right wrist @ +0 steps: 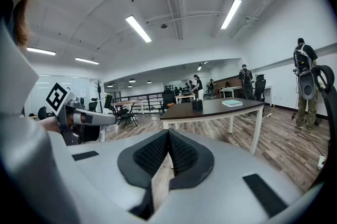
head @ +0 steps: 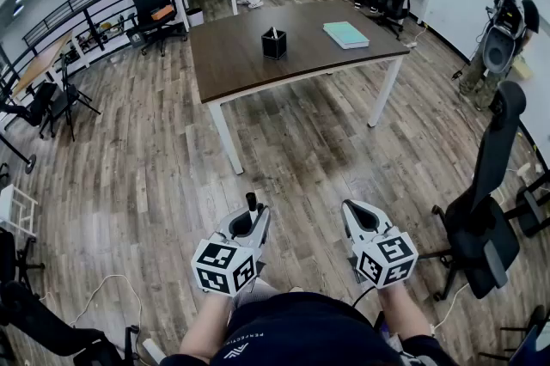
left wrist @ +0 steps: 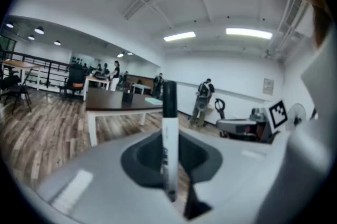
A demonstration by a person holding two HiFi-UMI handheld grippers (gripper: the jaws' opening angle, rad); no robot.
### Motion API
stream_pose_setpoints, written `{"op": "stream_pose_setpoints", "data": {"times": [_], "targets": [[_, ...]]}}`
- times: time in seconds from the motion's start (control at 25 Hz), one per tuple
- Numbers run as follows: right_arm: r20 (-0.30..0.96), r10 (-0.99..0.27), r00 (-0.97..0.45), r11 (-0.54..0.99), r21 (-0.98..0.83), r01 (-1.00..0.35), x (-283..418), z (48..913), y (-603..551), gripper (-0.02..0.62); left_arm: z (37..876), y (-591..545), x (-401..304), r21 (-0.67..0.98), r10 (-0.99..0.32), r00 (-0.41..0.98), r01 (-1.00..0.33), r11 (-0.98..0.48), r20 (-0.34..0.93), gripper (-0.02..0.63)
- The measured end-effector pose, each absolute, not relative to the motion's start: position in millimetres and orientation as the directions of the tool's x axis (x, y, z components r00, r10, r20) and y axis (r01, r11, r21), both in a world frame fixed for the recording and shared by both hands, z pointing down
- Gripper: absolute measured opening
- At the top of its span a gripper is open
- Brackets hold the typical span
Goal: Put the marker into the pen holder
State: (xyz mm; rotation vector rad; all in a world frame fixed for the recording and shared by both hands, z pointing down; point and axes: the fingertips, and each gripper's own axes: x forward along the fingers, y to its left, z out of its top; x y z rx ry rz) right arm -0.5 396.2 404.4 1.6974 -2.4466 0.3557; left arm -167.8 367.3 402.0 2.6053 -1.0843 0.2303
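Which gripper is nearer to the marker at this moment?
Left. The left gripper is shut on the marker, which stands upright between its jaws. The right gripper is off to the marker's right, apart from it, jaws together and empty.

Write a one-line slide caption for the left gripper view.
Left gripper clamps a black-capped marker; the dark table with its pen holder stands ahead.

Low in the frame, both forearms (head: 206,323) reach forward side by side; the left gripper (head: 249,222) clamps an upright marker (head: 252,203), the right gripper (head: 359,216) is closed on nothing.
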Motion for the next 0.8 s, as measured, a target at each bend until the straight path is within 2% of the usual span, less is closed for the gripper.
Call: {"op": "stream_pose_setpoints", "data": {"times": [0.8], "targets": [[0.280, -0.862, -0.423, 0.388, -0.172, -0.905, 2.5, 416.8, 376.3, 0.002, 410.3, 359.2, -166.3, 0.249, -0.711, 0.645, -0.764, -0.595, 0.280, 0.040]]}}
